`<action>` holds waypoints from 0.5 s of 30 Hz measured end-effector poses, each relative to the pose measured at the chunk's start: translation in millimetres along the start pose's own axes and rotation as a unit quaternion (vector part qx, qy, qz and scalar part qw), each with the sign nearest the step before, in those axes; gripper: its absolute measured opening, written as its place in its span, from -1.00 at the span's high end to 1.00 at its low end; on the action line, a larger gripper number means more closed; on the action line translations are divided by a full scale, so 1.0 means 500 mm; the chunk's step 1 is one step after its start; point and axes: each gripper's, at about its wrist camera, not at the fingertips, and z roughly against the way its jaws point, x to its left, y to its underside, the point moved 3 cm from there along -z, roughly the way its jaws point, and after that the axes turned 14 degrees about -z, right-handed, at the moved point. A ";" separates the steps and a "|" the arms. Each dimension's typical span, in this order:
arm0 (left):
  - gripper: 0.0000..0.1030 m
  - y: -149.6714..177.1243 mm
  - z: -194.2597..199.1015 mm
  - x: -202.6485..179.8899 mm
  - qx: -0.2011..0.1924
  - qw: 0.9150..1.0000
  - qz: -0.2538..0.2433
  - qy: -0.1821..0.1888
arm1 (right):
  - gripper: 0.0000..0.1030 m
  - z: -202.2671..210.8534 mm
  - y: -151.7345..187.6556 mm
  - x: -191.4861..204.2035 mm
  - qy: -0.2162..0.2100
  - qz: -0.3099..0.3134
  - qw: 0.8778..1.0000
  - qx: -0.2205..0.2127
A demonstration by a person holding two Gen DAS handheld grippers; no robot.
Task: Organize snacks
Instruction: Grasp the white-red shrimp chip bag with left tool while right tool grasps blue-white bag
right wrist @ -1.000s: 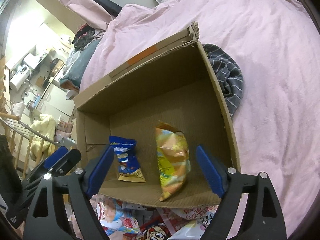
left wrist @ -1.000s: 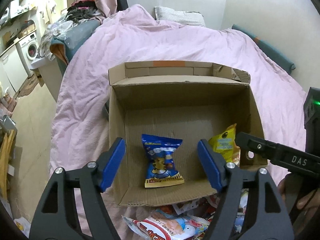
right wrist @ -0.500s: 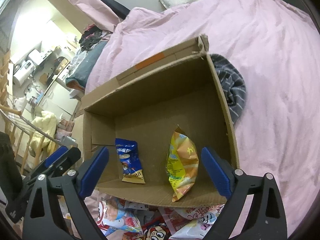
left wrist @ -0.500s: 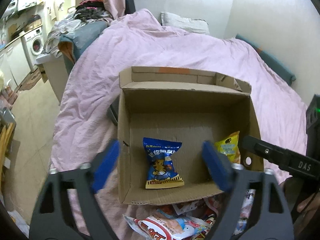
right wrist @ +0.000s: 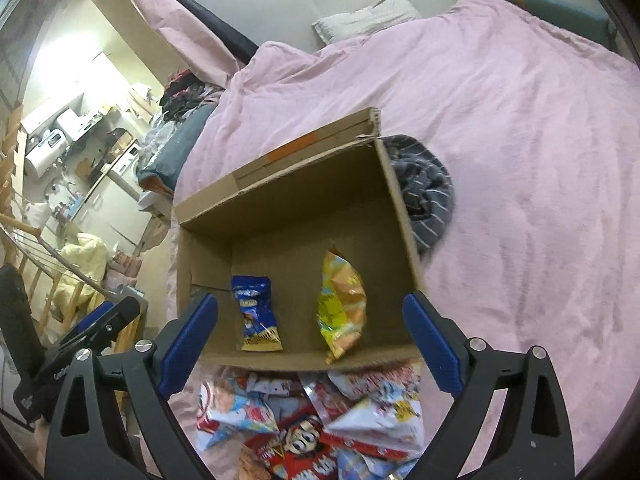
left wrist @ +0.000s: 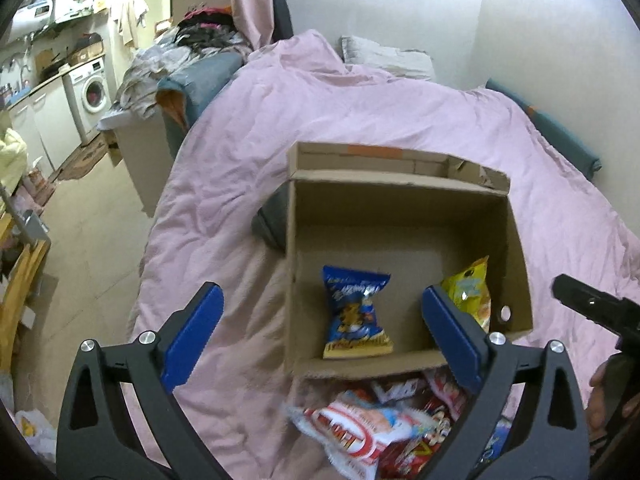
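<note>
The left gripper [left wrist: 320, 336] is seen with its blue fingers [left wrist: 192, 332] spread wide and opening further, with nothing clamped between them. The right gripper [right wrist: 312, 344] is likewise held with its fingers [right wrist: 434, 344] wide apart and empty.

Beyond both sets of fingers, a cardboard box [left wrist: 400, 208] is set on a pink bed cover [left wrist: 360, 116], its opening turned toward the grippers. Two snacks are stood inside it: a blue packet [left wrist: 356, 314] toward the left and a yellow packet [right wrist: 340, 308] toward the right, well apart from each other.

Just in front of the box's near edge, a pile of loose snack packets [right wrist: 320, 420] is spread on the cover. A striped grey cloth [right wrist: 426, 196] is tucked against the box's right wall. Past the bed, a washing machine [left wrist: 92, 92] is visible.
</note>
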 end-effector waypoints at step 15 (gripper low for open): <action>-0.90 0.126 -0.029 0.029 0.117 0.991 0.048 0.051 | -0.87 0.054 0.074 -0.071 0.032 -0.040 0.998 0.023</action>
